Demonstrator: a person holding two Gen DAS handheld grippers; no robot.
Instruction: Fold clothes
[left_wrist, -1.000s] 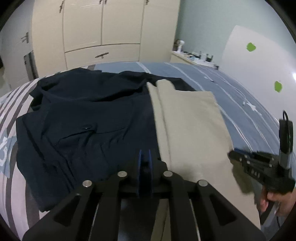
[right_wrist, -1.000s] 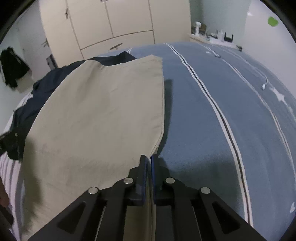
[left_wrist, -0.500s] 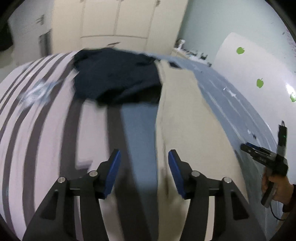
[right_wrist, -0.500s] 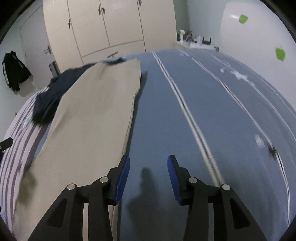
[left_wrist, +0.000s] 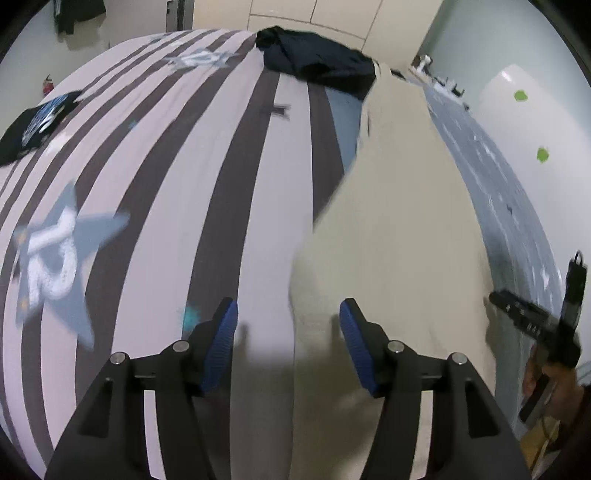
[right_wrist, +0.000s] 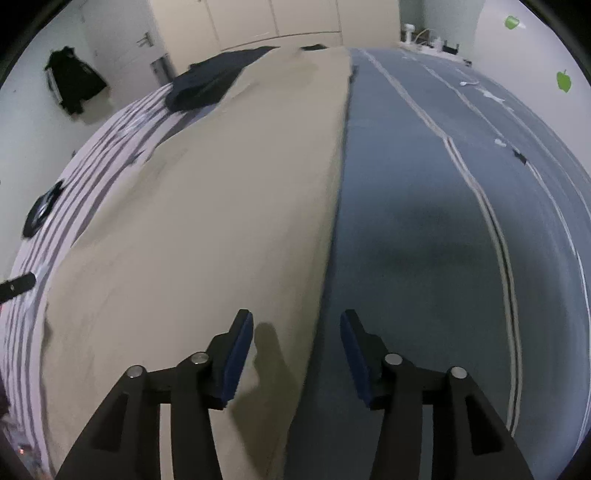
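Observation:
A long beige garment (left_wrist: 399, 206) lies flat along the bed; it also shows in the right wrist view (right_wrist: 207, 221). My left gripper (left_wrist: 289, 339) is open and empty, hovering over the garment's near left edge. My right gripper (right_wrist: 296, 350) is open and empty over the garment's near right edge, where it meets the blue sheet. The right gripper also shows at the right of the left wrist view (left_wrist: 532, 325). A dark navy garment (left_wrist: 314, 62) lies bunched at the far end, also seen in the right wrist view (right_wrist: 210, 83).
The bed has a striped white and brown cover (left_wrist: 166, 184) on the left and a blue sheet (right_wrist: 443, 221) on the right. A small black garment (left_wrist: 33, 122) lies at the far left. Cream wardrobes (right_wrist: 277, 18) stand beyond the bed.
Both grippers were shut on the beige garment's near edge one second ago; they let go, opened and pulled back. The garment now lies stretched out long.

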